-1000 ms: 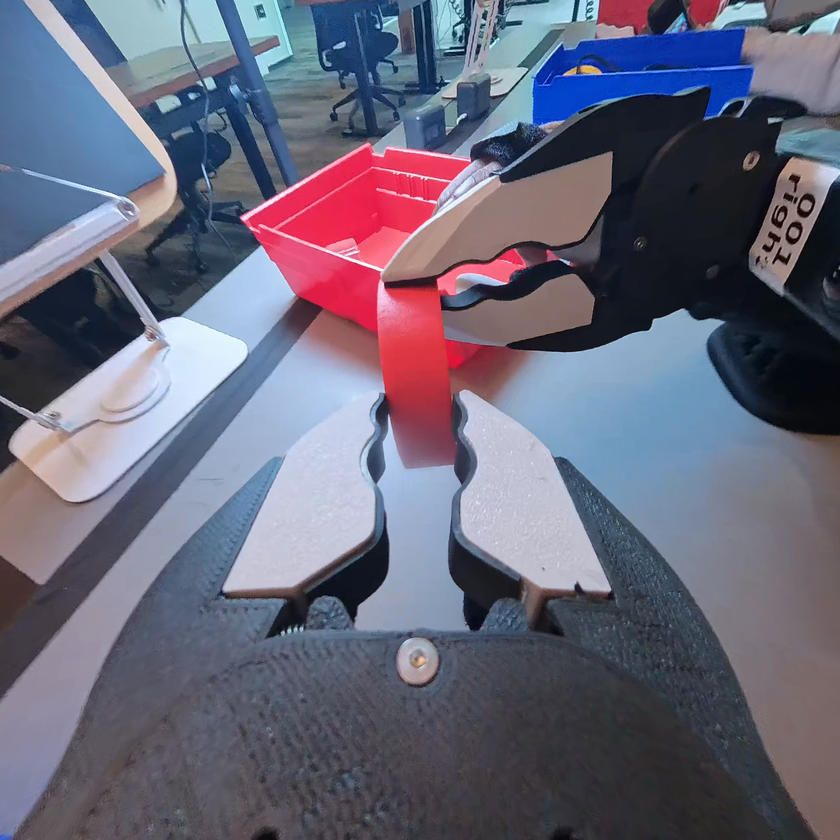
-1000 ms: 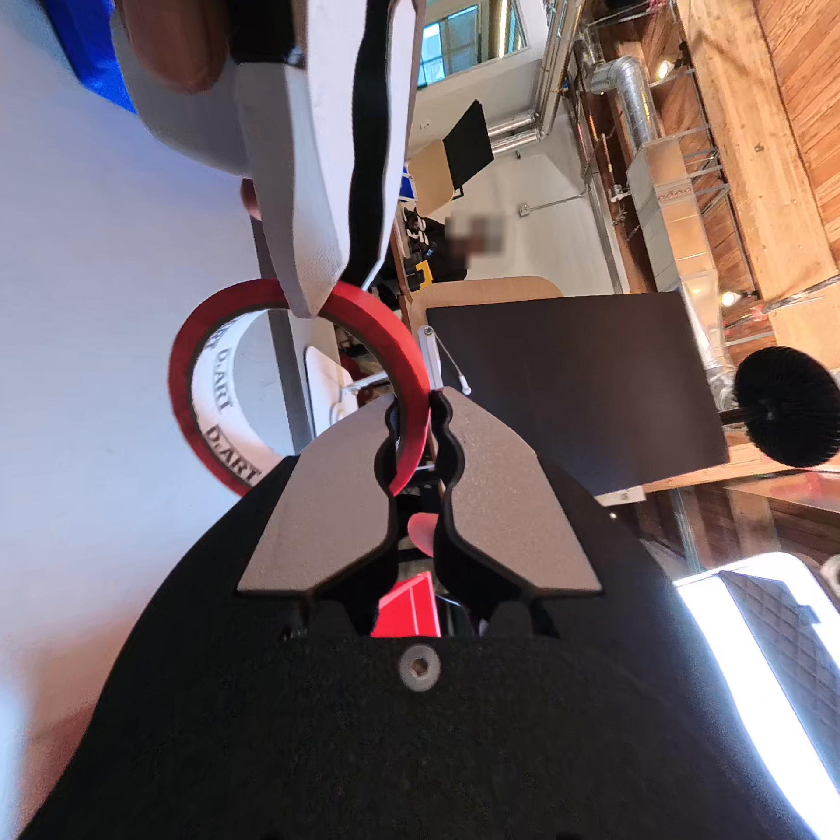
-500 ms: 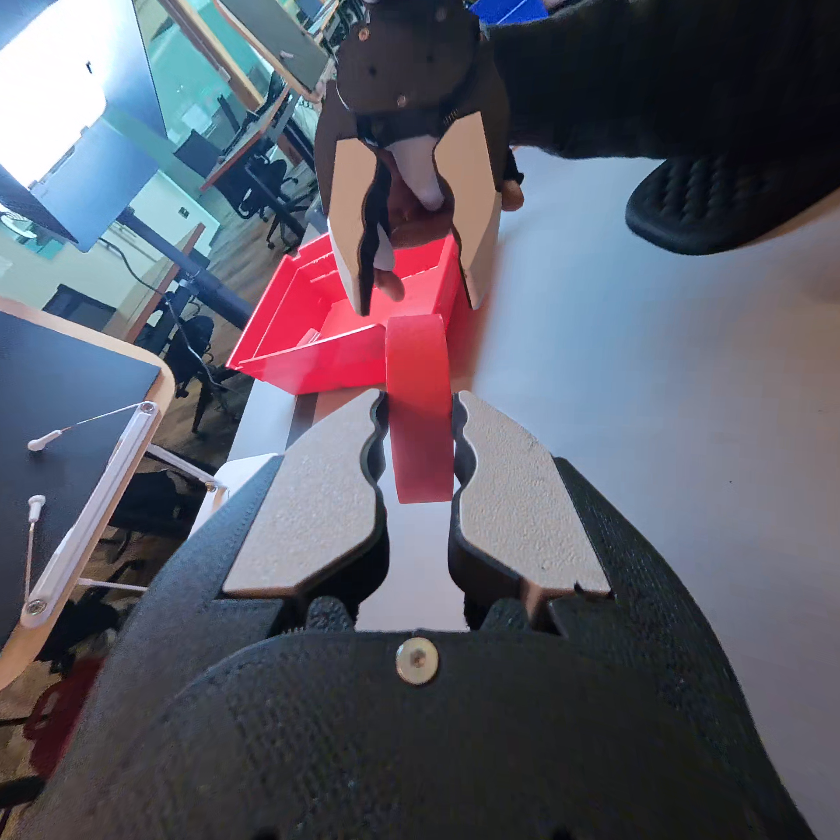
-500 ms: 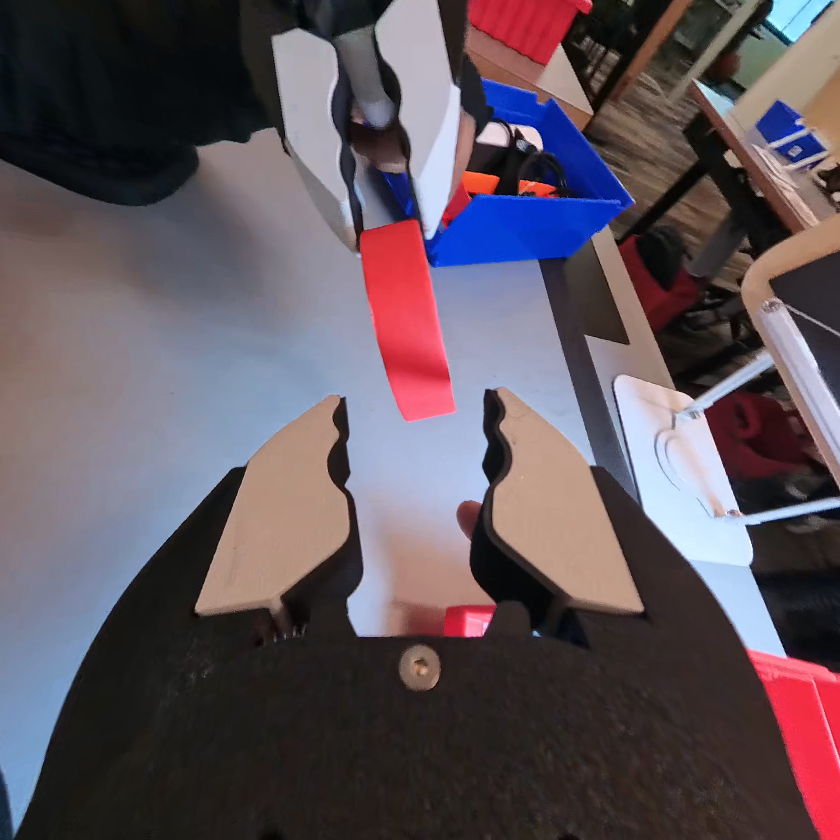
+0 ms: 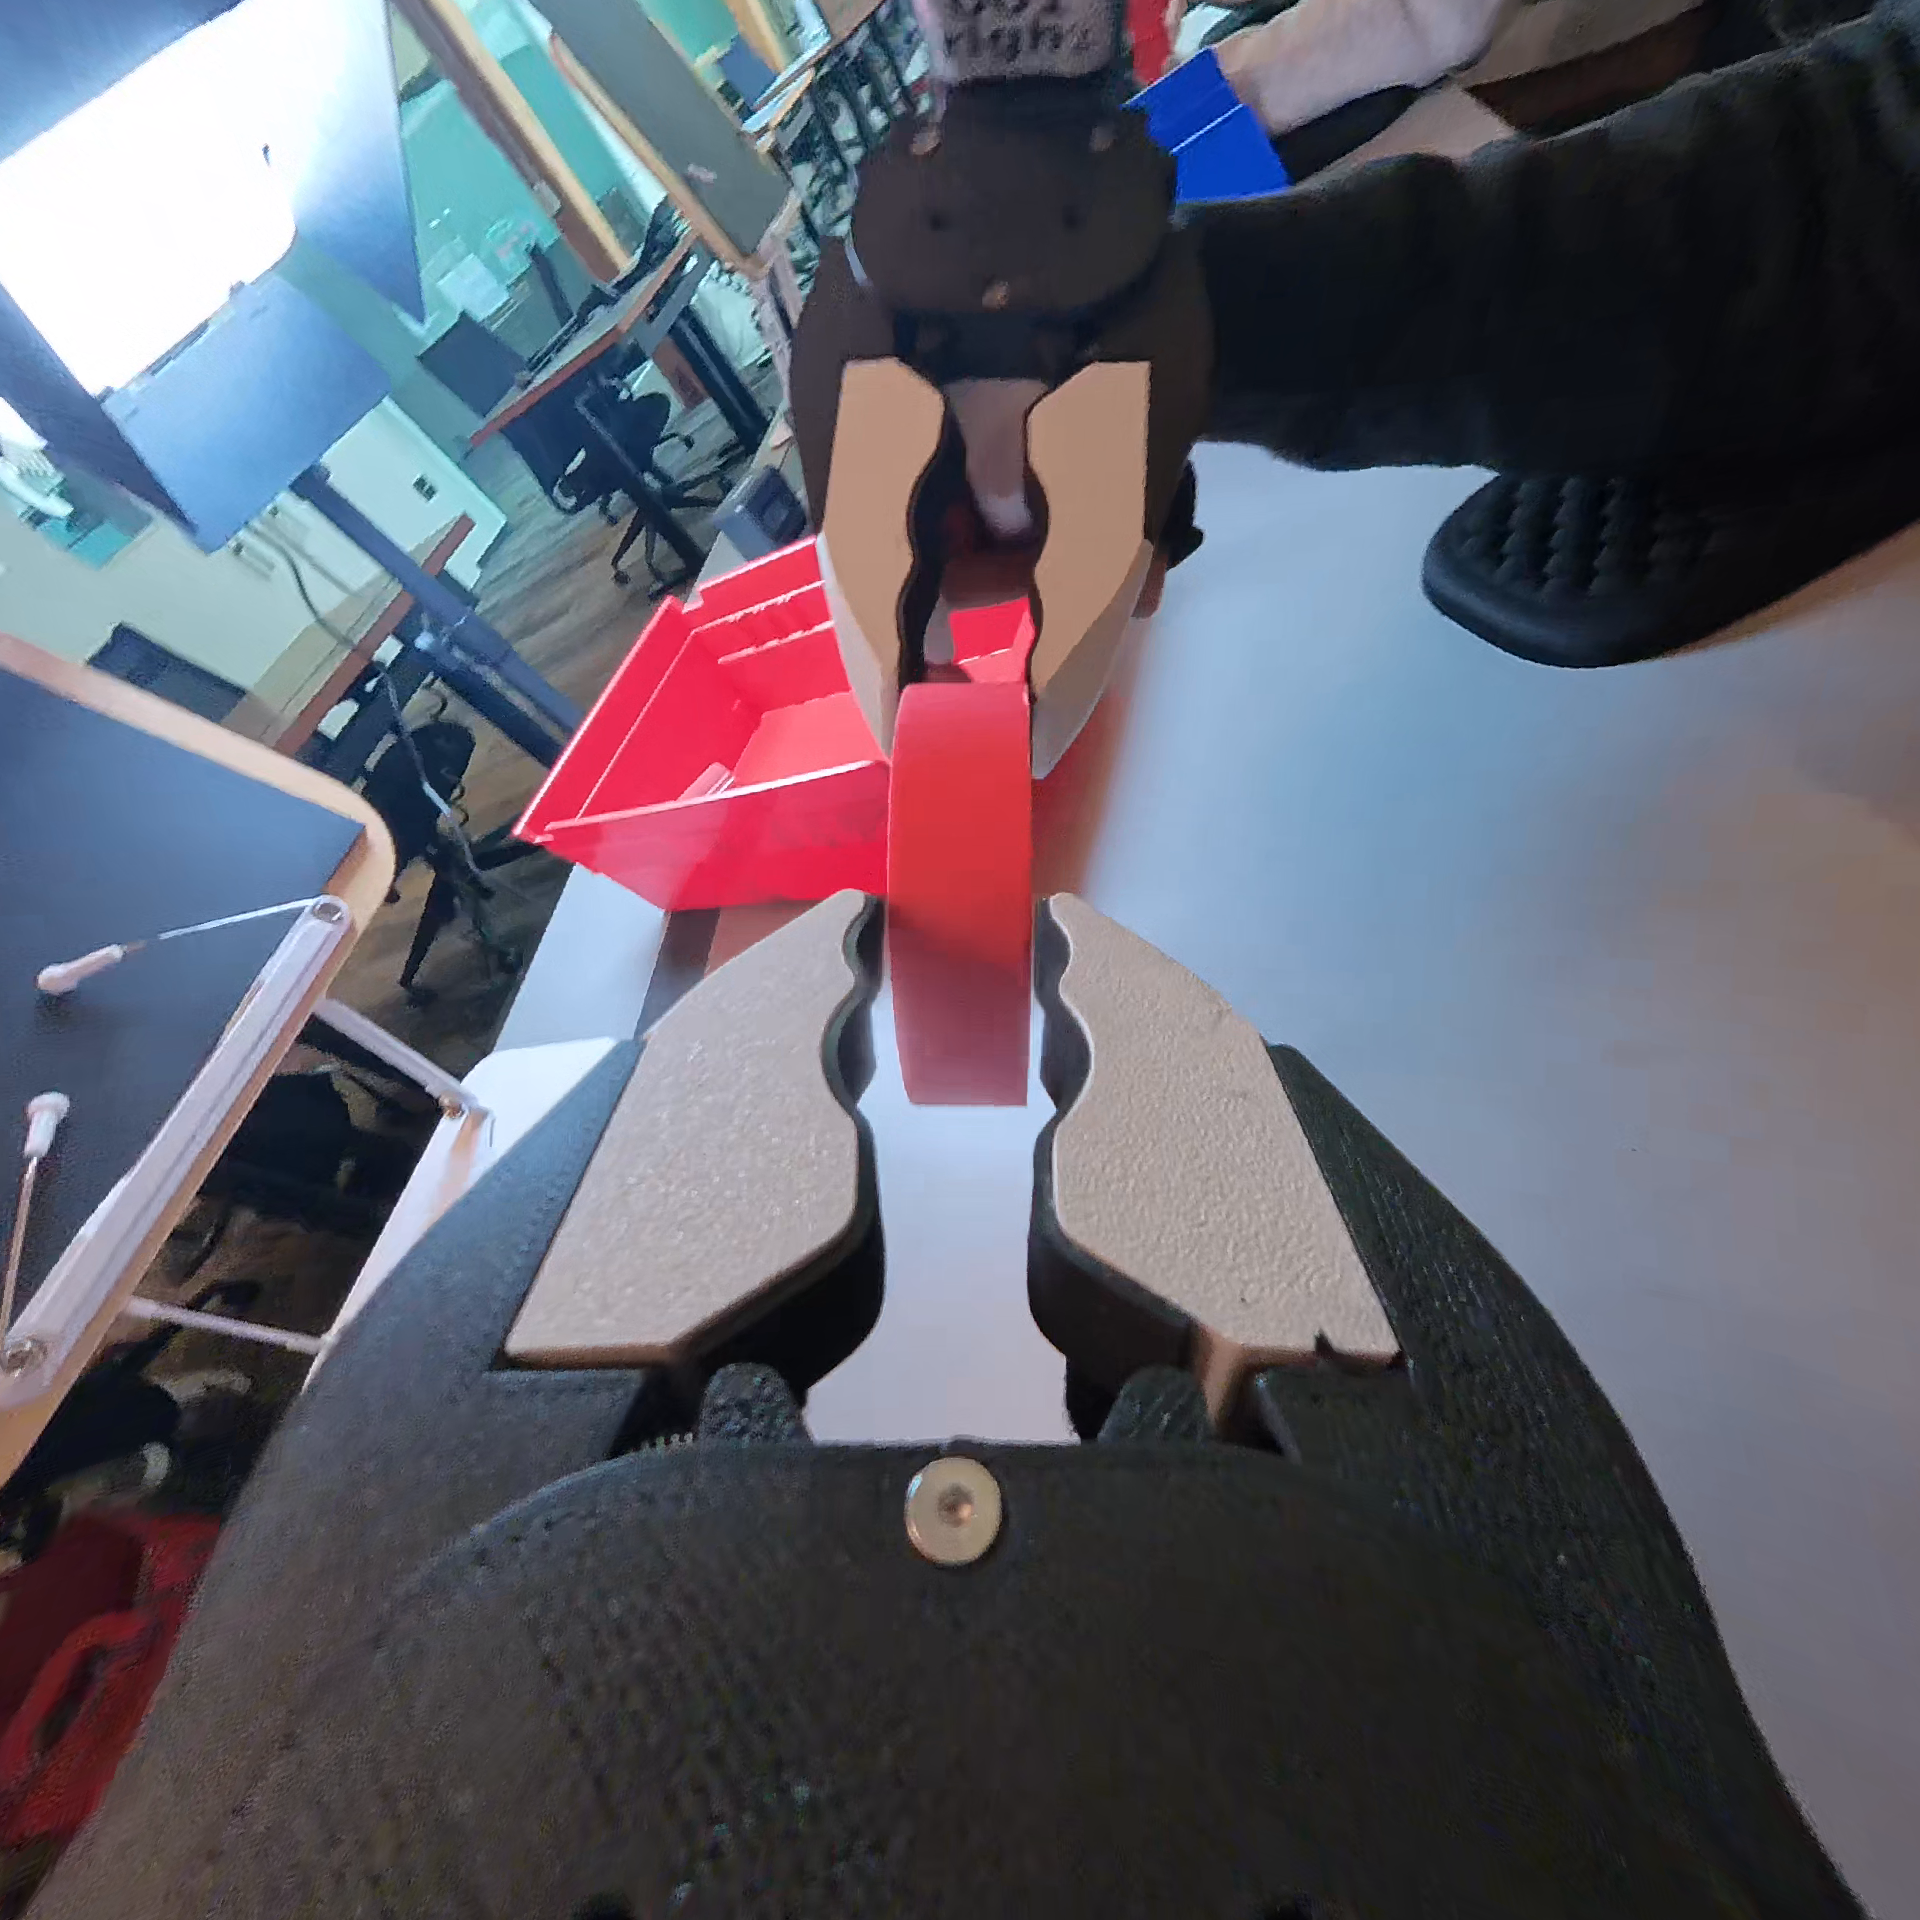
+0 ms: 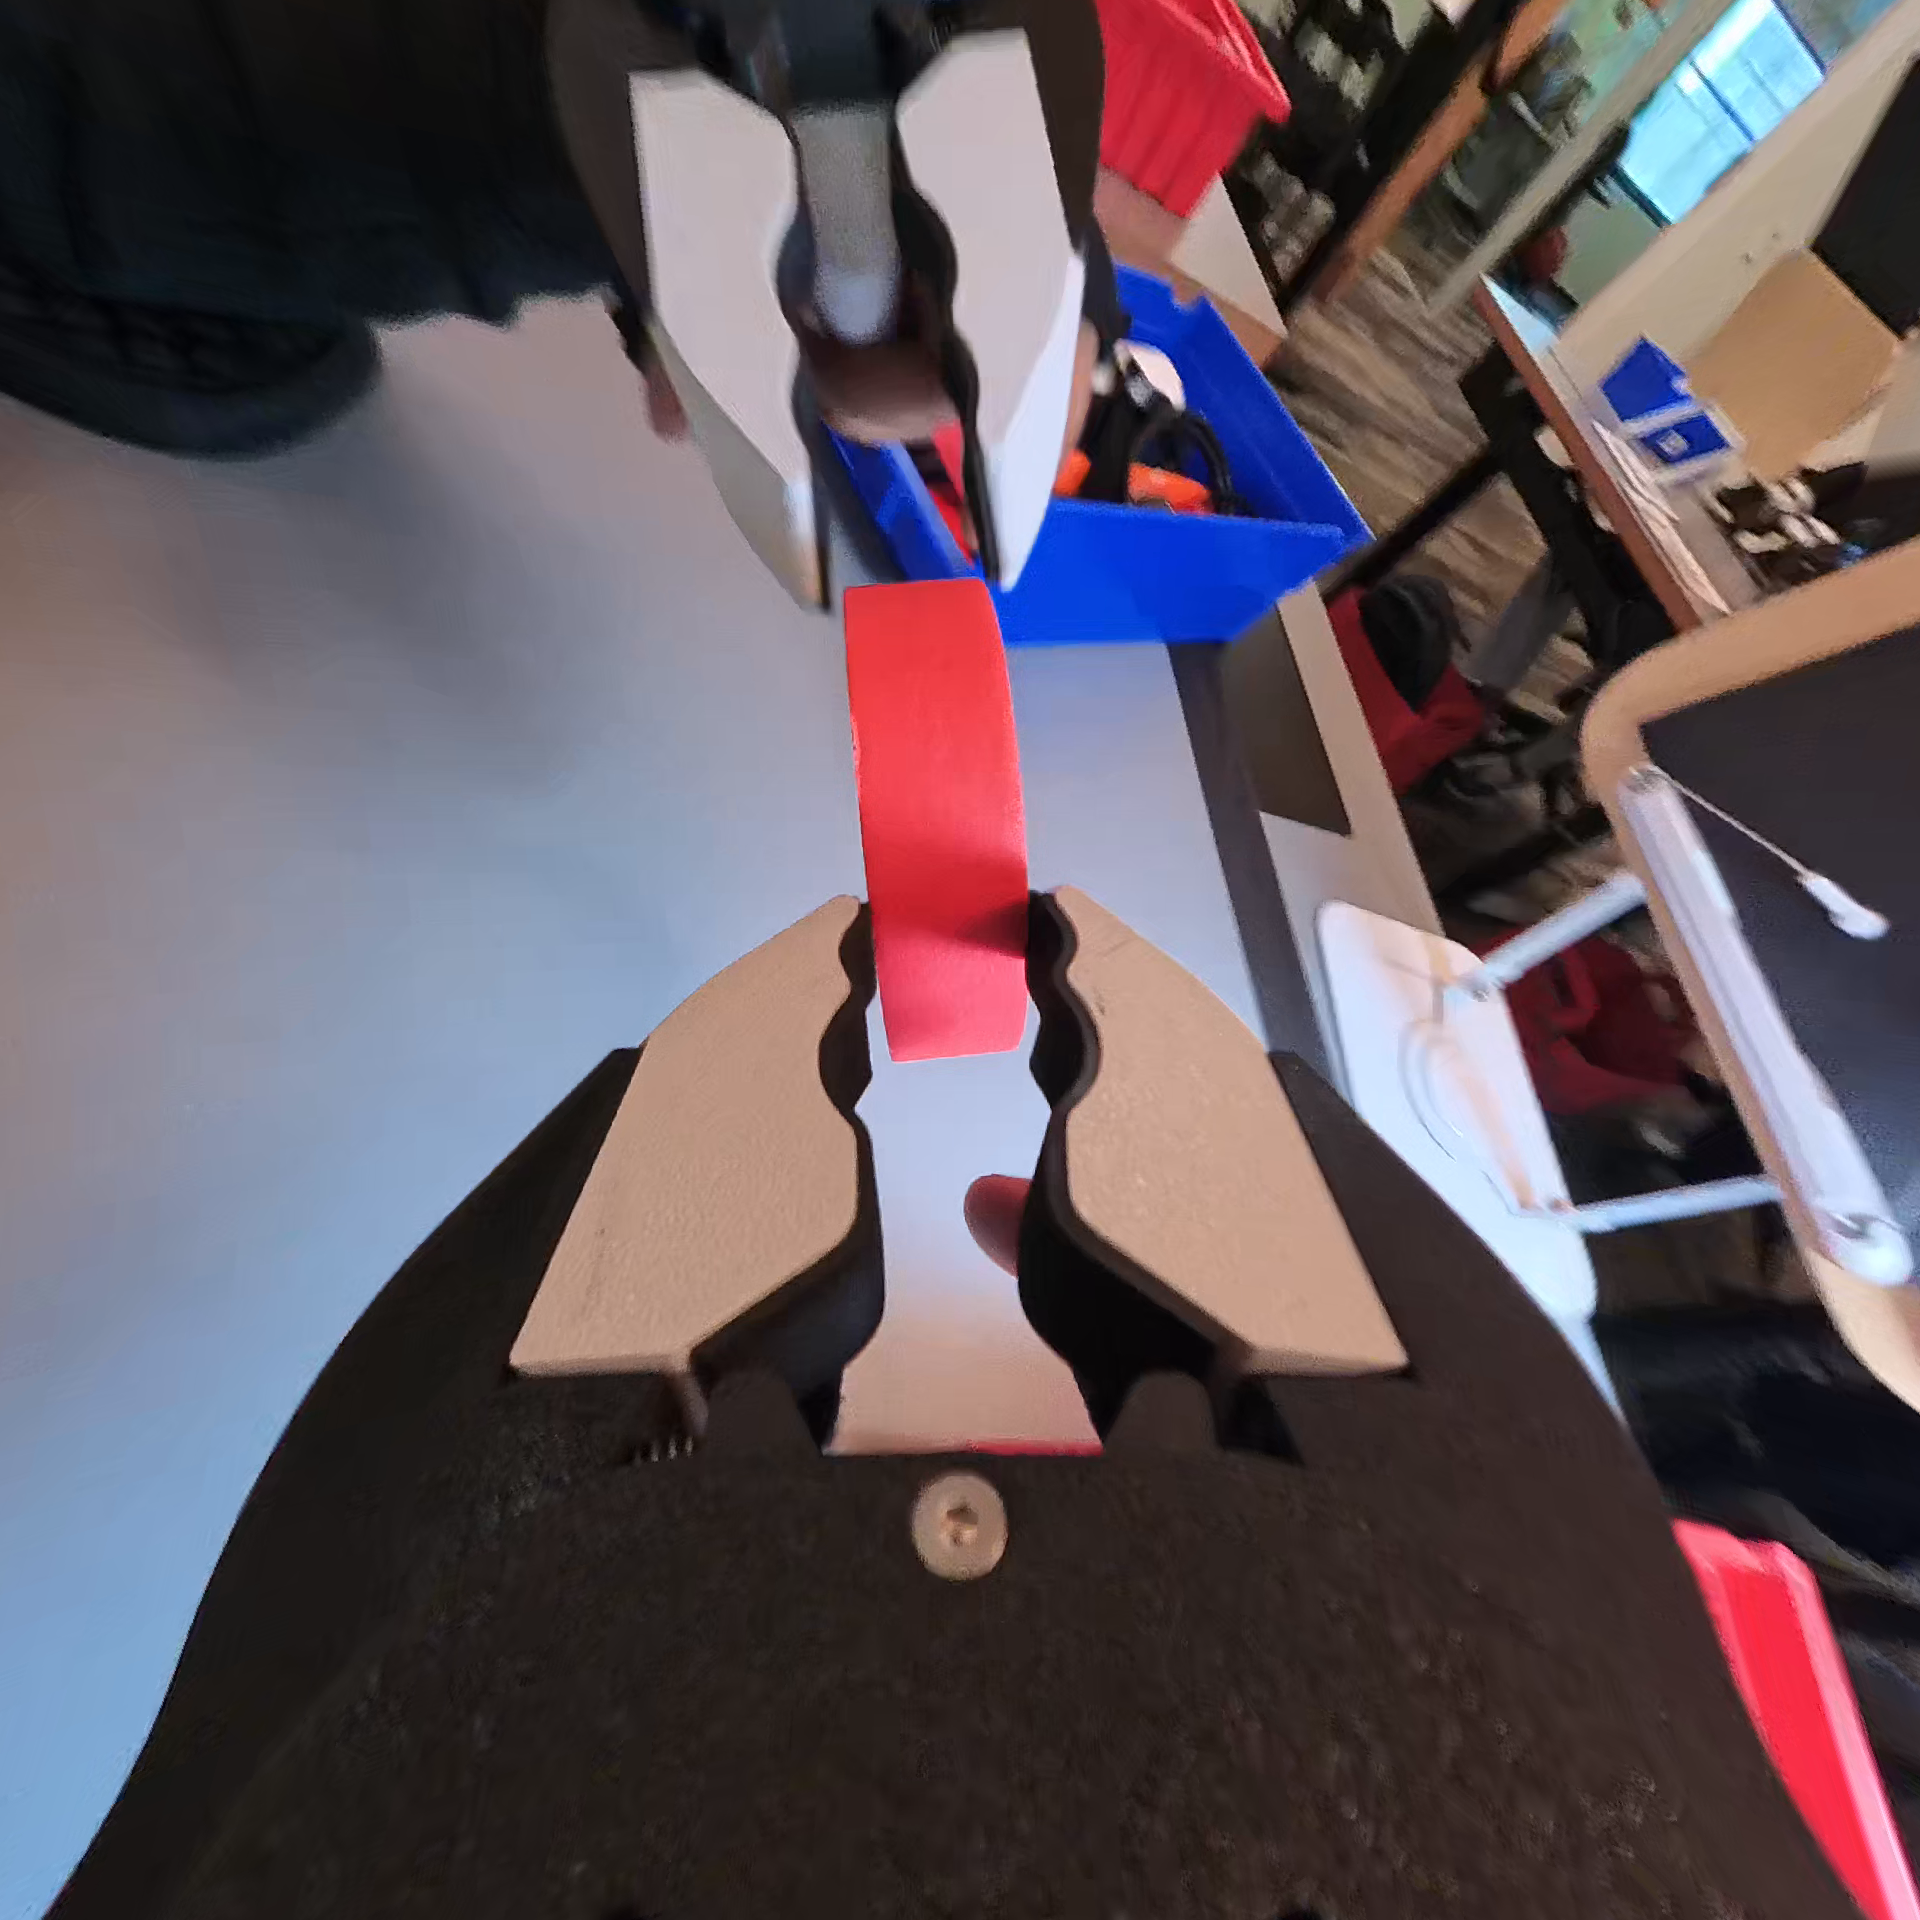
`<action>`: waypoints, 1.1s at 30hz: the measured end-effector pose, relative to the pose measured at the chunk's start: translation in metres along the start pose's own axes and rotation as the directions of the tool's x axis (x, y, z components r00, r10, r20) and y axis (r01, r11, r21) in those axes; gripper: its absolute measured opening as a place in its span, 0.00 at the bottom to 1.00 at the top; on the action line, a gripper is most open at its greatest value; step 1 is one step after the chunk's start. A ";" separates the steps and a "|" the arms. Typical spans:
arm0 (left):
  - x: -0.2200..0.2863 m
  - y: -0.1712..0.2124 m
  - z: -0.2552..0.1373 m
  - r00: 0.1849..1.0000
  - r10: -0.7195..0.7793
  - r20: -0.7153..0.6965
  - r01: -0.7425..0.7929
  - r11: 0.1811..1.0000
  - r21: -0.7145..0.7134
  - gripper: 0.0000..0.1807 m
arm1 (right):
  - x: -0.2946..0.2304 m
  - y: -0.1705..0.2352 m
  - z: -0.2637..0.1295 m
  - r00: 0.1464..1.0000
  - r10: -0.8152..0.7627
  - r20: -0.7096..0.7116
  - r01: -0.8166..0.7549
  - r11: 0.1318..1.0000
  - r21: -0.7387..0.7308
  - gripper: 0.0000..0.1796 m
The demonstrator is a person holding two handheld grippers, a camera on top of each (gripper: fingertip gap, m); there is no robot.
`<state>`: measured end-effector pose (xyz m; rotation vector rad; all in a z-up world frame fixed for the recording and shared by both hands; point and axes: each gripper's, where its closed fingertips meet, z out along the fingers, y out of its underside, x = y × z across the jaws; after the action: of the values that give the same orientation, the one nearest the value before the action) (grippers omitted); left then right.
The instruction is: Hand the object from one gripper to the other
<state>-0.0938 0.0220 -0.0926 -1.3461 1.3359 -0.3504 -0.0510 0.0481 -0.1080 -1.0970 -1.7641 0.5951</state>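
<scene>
The left hand-held gripper (image 5: 958, 925) is clamped on the near edge of a red tape roll (image 5: 960, 894), which stands edge-on in the air above the grey surface (image 5: 1507, 935). Opposite it, the right hand-held gripper (image 6: 948, 914) has its fingers closed against the far edge of the same tape roll, so both hand-held grippers pinch the tape between them. Behind the tape in the left wrist view sits a red bin (image 5: 717, 769) on the surface. Behind the tape in the right wrist view sits a blue bin (image 6: 1164, 561) holding cables.
</scene>
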 end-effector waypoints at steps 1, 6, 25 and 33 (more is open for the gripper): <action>-0.002 0.001 0.000 1.000 -0.005 0.014 0.005 1.000 -0.011 0.19 | 0.006 0.006 0.000 0.998 -0.029 -0.047 0.026 0.998 -0.050 0.16; 0.006 0.009 0.013 0.998 0.062 0.033 -0.056 0.983 -0.175 0.27 | 0.017 0.025 0.009 0.962 -0.226 -0.156 0.180 0.947 -0.264 0.16; -0.002 0.012 0.020 0.974 0.195 0.113 -0.170 0.965 -0.198 0.15 | 0.007 -0.005 0.015 0.969 -0.184 -0.163 0.160 0.976 -0.150 0.24; -0.011 -0.040 -0.029 0.998 -0.059 0.011 0.054 0.959 0.279 0.15 | 0.015 -0.022 -0.022 0.994 0.098 -0.042 -0.091 0.984 0.156 0.35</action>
<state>-0.1013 0.0056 -0.0453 -1.1492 1.1848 -0.5430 -0.0427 0.0487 -0.0741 -1.0828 -1.6025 0.7436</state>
